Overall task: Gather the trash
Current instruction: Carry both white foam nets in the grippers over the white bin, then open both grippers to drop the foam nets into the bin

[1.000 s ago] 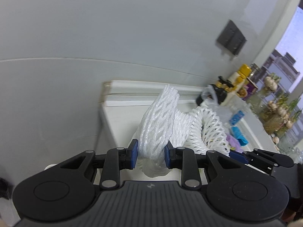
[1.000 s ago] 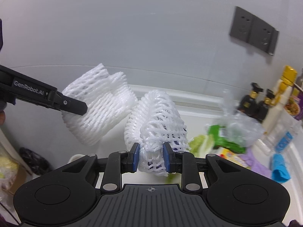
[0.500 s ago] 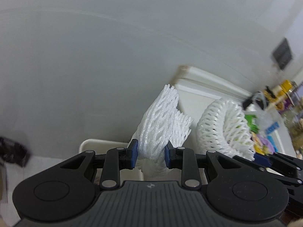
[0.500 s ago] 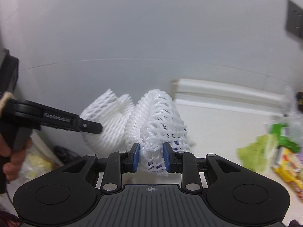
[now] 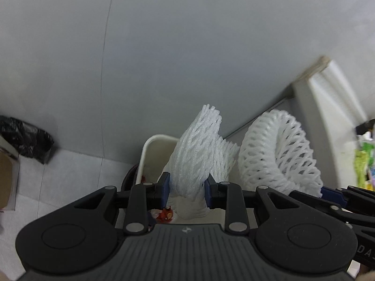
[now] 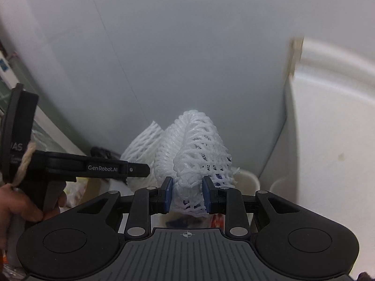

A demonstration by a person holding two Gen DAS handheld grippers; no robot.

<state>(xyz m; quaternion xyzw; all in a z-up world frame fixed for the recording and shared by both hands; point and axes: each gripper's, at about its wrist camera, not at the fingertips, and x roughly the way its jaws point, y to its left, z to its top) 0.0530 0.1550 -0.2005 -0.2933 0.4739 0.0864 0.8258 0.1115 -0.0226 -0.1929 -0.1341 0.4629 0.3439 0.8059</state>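
Foam netting fills both claws. From where the left gripper (image 5: 186, 188) points, its blue pads are clamped on a flattened white foam net sleeve (image 5: 199, 149) that stands up between them, fanned out at the top. Right under it sits a cream-white trash bin (image 5: 150, 148) against the grey wall, with something red (image 5: 165, 215) showing inside, low between the fingers. Just to the right hangs a second foam net (image 5: 279, 152), rounder and more open in its weave, gripped by the right gripper (image 6: 186, 190); seen along that gripper, its pads pinch this net near its lower end, and a bit of printed label (image 6: 204, 155) shows through the mesh. The two nets hang close beside each other, and I cannot tell whether they touch. A hand (image 6: 14, 208) holds the left tool's handle at the left edge of the right view. Far left on the floor lies a crumpled black bag (image 5: 25, 138), near a cardboard box (image 5: 7, 182). The white counter edge (image 5: 328, 98) runs off to the right, blurred.
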